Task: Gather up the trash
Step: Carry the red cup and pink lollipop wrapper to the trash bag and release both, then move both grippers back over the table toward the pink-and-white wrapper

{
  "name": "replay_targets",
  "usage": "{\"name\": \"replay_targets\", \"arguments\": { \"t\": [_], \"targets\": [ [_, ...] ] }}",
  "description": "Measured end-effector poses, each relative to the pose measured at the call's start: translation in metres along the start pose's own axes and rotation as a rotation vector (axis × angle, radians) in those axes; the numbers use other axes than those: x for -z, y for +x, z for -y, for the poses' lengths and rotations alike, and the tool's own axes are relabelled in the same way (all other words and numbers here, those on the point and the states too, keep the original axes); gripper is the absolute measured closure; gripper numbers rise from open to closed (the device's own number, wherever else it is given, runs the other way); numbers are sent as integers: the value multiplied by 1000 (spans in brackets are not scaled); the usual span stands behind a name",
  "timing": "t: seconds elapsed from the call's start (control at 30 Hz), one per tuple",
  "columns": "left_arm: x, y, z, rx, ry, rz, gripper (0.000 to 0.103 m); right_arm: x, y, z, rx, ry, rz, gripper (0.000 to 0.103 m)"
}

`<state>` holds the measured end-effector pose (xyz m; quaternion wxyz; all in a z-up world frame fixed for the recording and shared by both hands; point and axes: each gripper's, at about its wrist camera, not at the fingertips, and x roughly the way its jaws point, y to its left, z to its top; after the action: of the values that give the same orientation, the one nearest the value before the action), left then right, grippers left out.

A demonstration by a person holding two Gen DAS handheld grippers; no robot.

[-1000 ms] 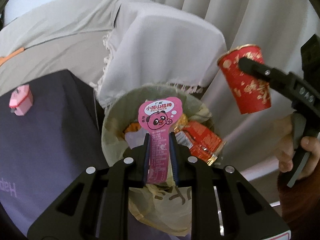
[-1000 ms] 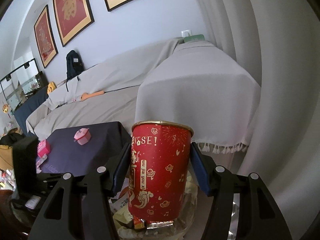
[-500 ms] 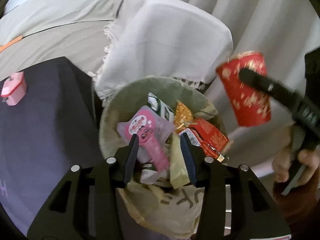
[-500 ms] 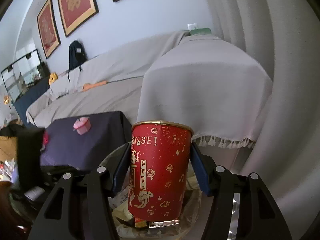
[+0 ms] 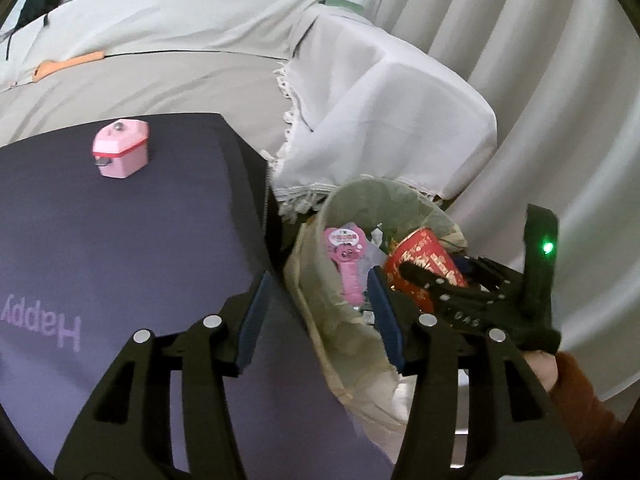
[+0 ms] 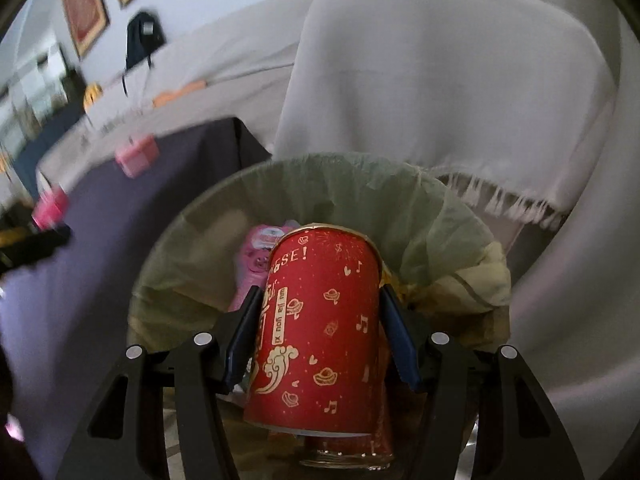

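Note:
A round trash bin [image 5: 360,190] lined with a pale green bag stands beside the dark table. A pink bear-print wrapper [image 5: 346,258] lies inside it on other trash. My left gripper [image 5: 318,278] hovers over the bin's near-left rim; its jaws are opening, with nothing between them. My right gripper [image 6: 320,292] is shut on a red paper cup [image 6: 320,320] with gold print and holds it upright, low in the bin's [image 6: 320,164] mouth. The pink wrapper [image 6: 256,258] shows just behind the cup. The left wrist view shows the cup [image 5: 424,250] and right gripper [image 5: 440,292] over the bin's right side.
A dark purple table [image 5: 120,248] at the left carries a small pink box [image 5: 120,152]. A sofa under pale cloth [image 5: 380,112] stands behind the bin, with curtains [image 5: 552,80] to the right. A person's hand in a rust sleeve [image 5: 576,380] holds the right gripper.
My left gripper let go of the pink wrapper, which dropped into the bin, then drew back toward the table. My right gripper came down with the red cup into the bin's mouth.

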<state>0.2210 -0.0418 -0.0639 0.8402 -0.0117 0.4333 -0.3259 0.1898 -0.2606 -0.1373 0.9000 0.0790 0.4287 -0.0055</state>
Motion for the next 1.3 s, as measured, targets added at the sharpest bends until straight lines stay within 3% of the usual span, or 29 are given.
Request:
{"name": "replay_targets", "arguments": {
  "t": [0.27,0.73,1.0,1.3],
  "targets": [
    [5,-10,-23,-15,-60,28,52,1,-6,-8,-34,-19,-15,43],
    [21,-61,-74,-85,-149,104,47,-23,-59,-30,9,-52,120,30],
    [36,-94,-109,-113,-201,148,47,-31,-77,-64,10,-142,126,30],
    [63,-148,-173,-230,-254,213,47,-36,-77,-120,-137,-195,96,30]
  ]
}}
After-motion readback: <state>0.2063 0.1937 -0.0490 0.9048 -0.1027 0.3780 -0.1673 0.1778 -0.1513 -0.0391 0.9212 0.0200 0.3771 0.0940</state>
